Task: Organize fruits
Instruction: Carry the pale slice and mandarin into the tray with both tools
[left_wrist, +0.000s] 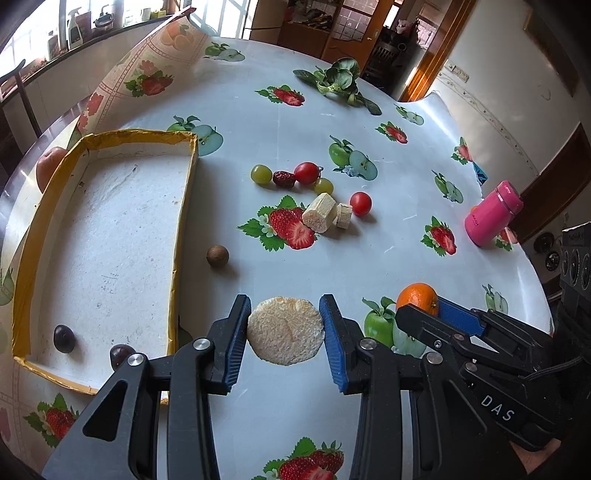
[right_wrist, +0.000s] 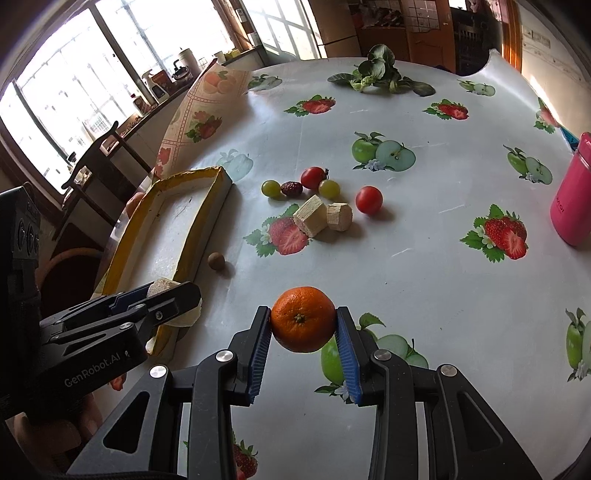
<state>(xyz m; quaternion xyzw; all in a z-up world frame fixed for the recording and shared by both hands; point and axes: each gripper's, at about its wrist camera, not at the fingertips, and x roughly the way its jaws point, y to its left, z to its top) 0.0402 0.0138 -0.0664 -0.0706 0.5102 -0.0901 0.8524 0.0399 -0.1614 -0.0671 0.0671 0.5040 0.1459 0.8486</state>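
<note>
Left gripper (left_wrist: 284, 328) clamps a pale slice (left_wrist: 285, 335), right gripper (right_wrist: 303, 325) an orange (right_wrist: 303, 319), both above the table; carry level to the tray (left_wrist: 110, 240) (release low, likely avoiding rolling).

Round table under a glossy white oilcloth printed with strawberries and apples (right_wrist: 424, 258) — one corner curled up. Big multi-pane windows (right_wrist: 74, 85) at left, bright daylight, sill crowded with a kettle and bottles (right_wrist: 173, 74). Dark wooden chair (right_wrist: 92, 162) beside them. Orange-brown wooden door frame (left_wrist: 436, 51) at back, white wall (left_wrist: 509, 70) right.
</note>
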